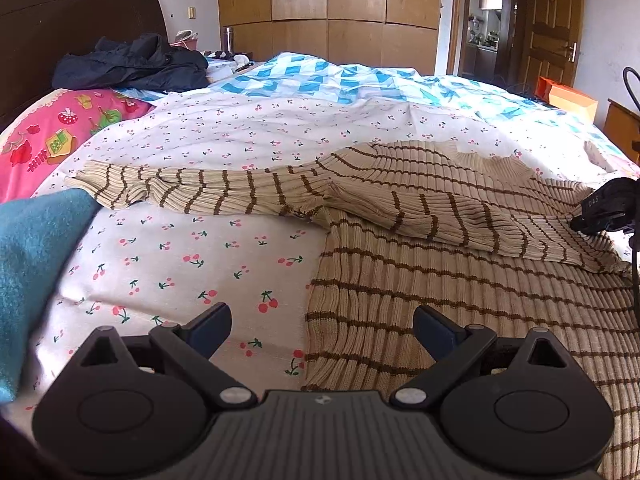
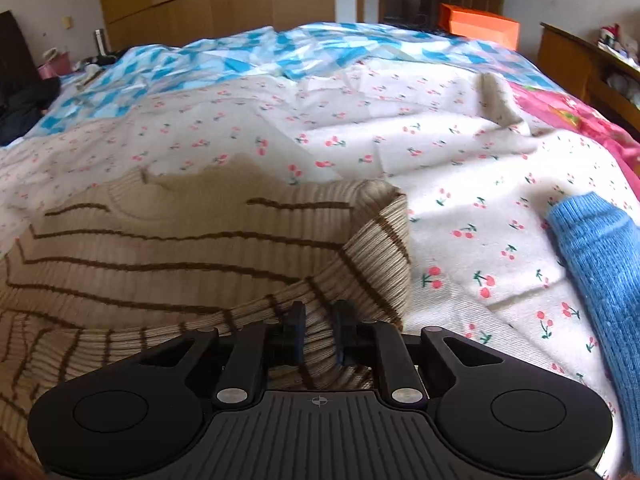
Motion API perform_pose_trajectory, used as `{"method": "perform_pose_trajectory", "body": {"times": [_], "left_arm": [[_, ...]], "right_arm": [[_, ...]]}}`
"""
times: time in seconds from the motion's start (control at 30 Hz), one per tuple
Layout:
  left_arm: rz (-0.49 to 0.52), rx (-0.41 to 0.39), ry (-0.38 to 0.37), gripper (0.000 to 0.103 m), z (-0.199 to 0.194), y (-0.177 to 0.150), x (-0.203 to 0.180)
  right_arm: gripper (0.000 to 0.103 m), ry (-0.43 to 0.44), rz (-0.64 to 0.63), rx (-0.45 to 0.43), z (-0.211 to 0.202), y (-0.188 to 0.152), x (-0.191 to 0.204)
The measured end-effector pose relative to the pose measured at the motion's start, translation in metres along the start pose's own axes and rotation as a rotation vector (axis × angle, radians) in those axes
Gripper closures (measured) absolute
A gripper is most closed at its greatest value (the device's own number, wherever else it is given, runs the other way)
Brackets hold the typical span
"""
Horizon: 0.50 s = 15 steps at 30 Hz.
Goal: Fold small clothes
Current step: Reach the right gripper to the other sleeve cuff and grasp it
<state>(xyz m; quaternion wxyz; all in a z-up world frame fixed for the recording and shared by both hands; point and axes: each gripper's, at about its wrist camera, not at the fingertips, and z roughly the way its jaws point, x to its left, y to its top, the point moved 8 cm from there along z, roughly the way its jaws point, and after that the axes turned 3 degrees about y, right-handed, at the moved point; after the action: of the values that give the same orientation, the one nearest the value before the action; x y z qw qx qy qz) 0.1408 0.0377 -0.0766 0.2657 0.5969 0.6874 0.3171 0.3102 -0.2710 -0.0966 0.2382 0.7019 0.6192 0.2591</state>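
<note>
A beige ribbed sweater with brown stripes point(image 1: 460, 280) lies flat on the cherry-print sheet point(image 1: 192, 248). Its left sleeve point(image 1: 192, 190) stretches out to the left; its right sleeve point(image 1: 460, 216) lies folded across the chest. My left gripper point(image 1: 322, 328) is open and empty, just above the sweater's lower left edge. My right gripper point(image 2: 318, 320) is shut on the sweater's right sleeve point(image 2: 360, 264), holding the cuff end over the body point(image 2: 160, 248). The right gripper also shows at the right edge of the left wrist view point(image 1: 600, 212).
A blue knit garment point(image 1: 36, 264) lies at the left, and at the right in the right wrist view point(image 2: 600, 280). A pink pillow point(image 1: 52, 136), a dark jacket point(image 1: 132, 64), a blue-check quilt point(image 1: 320, 76), wardrobes point(image 1: 328, 12) and an orange box point(image 1: 568, 98) lie beyond.
</note>
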Motion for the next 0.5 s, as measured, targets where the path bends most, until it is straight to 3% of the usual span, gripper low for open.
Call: {"method": "perform_pose_trajectory", "body": {"times": [0.13,0.2,0.33,0.4,0.5], "left_arm": [[-0.013,-0.005,-0.011,0.002,0.000,0.001,0.002],[-0.023,-0.013,-0.010,0.002,-0.002,0.002,0.005],[-0.053,-0.034,0.017,0.001,-0.006,0.008,0.017],[-0.078,-0.042,0.030,0.002,-0.007,0.010,0.026],[-0.130,-0.048,0.044,0.001,-0.007,0.014,0.042]], "right_arm": [[0.083,-0.007,-0.062,-0.040,-0.018,0.001,0.017],[0.083,0.041,-0.118,-0.079,-0.034,0.001,0.040],[0.083,0.293,-0.275,-0.084,-0.058,-0.011,0.120],[0.076,0.426,-0.354,-0.061,-0.066,-0.022,0.161],[0.075,0.524,-0.472,-0.057,-0.070,-0.038,0.209]]}}
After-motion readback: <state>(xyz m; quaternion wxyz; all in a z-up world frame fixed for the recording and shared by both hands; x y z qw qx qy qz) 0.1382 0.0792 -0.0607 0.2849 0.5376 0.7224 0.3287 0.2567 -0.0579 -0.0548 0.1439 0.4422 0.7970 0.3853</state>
